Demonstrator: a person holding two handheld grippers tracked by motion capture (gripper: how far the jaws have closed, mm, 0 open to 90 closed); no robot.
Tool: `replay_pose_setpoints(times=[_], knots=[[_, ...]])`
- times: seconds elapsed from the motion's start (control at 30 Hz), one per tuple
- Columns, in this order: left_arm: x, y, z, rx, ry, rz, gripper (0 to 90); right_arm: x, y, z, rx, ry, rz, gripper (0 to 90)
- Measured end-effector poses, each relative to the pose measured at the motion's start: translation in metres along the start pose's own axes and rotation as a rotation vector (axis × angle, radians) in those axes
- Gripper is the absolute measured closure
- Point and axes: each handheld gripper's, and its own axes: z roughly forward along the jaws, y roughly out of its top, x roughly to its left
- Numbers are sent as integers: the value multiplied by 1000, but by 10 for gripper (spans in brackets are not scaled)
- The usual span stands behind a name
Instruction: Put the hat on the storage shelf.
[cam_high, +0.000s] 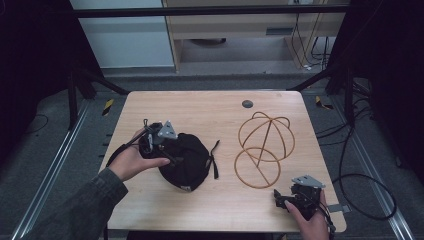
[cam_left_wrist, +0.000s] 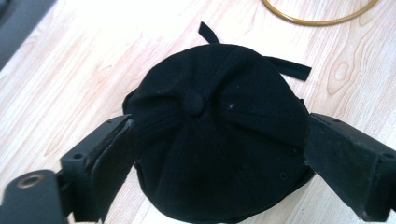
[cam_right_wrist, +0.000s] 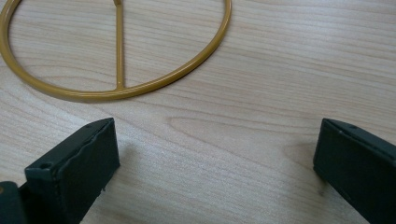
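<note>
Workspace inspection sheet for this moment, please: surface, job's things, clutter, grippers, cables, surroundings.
Surface: light wooden table, dark round plug near far edge.
Job's things: black cap lying crown up; gold wire stand upright beside it.
Clutter: nothing seen.
Grippers: left gripper straddles the cap, pads at its sides, grip not confirmed; right gripper open, nothing between its jaws, near the stand's ring base.
Cables: black cable loops on the floor at right.
Surroundings: grey floor, wooden cabinet behind.
</note>
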Motion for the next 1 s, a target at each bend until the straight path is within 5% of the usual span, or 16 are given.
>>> replay_pose_setpoints(times=[0.47, 1.0], knots=[[16, 15, 35, 112, -19, -32, 245, 0, -1, 0, 0, -2, 4, 4], [16, 12, 56, 162, -57, -65, 416, 0, 0, 0, 0, -2, 5, 4]])
